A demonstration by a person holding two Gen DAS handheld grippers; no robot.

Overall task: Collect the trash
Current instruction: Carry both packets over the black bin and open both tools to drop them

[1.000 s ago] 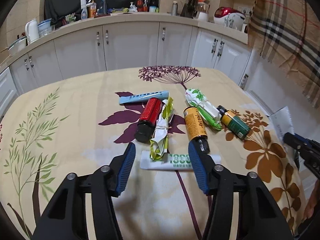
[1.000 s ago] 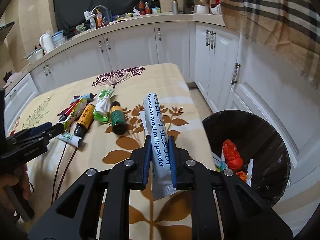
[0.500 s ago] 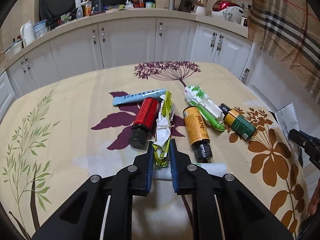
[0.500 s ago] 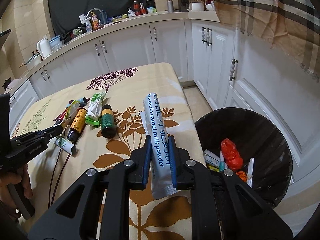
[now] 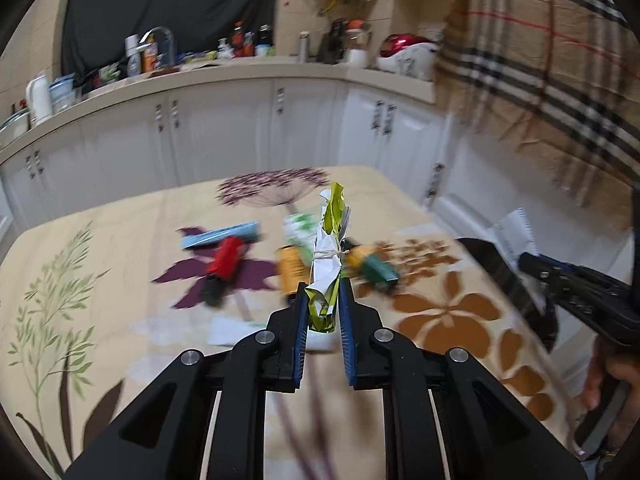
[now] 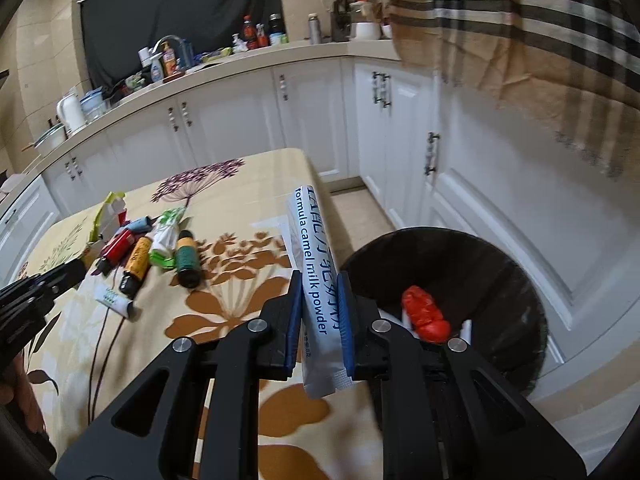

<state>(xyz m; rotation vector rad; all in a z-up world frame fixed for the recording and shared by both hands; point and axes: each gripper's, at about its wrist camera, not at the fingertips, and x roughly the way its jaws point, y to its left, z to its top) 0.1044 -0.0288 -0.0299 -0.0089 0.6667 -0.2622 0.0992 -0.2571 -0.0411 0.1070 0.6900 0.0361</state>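
Note:
My left gripper (image 5: 323,300) is shut on a yellow-green wrapper (image 5: 330,256) tied with string, lifted off the table; the wrapper also shows in the right wrist view (image 6: 105,218). My right gripper (image 6: 319,300) is shut on a white-and-blue milk powder sachet (image 6: 314,264), held near the table's right edge beside the black trash bin (image 6: 516,280). The bin holds red trash (image 6: 425,314). On the table lie a red bottle (image 5: 226,262), an orange bottle (image 6: 138,262), a green bottle (image 6: 187,256), a blue tube (image 5: 219,235), a green-white packet (image 6: 165,236) and a white tube (image 6: 114,299).
The table carries a floral cloth (image 6: 224,304). White cabinets (image 6: 400,120) and a cluttered counter (image 6: 200,60) stand behind. A plaid cloth (image 6: 520,20) hangs at the upper right. The floor gap (image 6: 360,208) lies between table and cabinets. The bin stands right of the table.
My left gripper closed on the yellow-green wrapper and has lifted it off the table, swinging right. My right gripper carried the sachet closer to the bin.

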